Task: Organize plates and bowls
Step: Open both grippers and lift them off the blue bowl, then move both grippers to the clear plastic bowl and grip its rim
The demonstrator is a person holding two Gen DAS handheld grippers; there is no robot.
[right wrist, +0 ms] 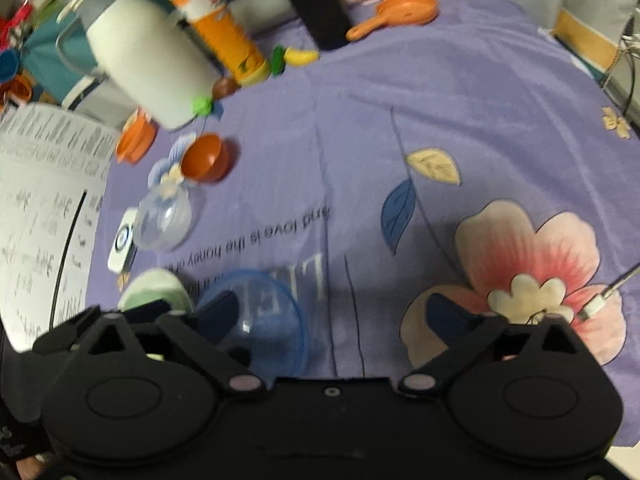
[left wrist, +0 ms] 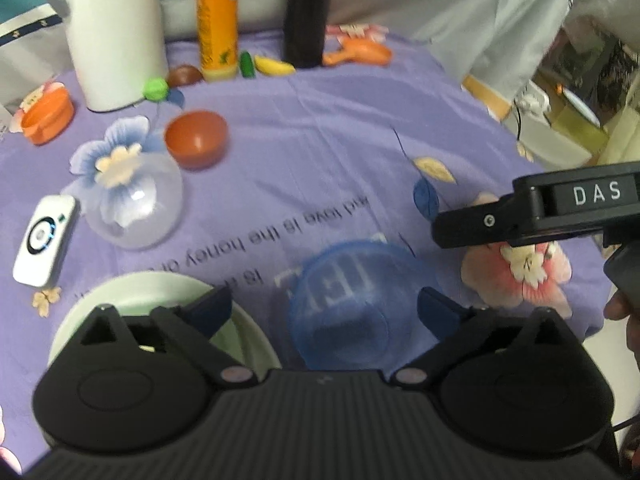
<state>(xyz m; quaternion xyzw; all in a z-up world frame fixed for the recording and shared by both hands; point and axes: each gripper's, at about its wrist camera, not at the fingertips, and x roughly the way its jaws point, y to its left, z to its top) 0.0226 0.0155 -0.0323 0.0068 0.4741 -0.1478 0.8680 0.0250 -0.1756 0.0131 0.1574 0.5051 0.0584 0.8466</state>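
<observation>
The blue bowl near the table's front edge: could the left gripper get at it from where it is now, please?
Probably yes. The left gripper has its jaws wide open and empty, the blue bowl lies right ahead between them, and nothing stands in the way; the pale green plate sits off to one side.

Purple floral cloth (left wrist: 340,128) carries a blue bowl (left wrist: 348,304) at 6 o'clock, green plate (left wrist: 132,292) at 7, clear bowl (left wrist: 136,208) and remote (left wrist: 44,240) at 9, orange bowl (left wrist: 196,140) at 10.

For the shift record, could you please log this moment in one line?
left tool: open | right tool: open | translucent blue plastic bowl: on purple cloth, unheld
</observation>
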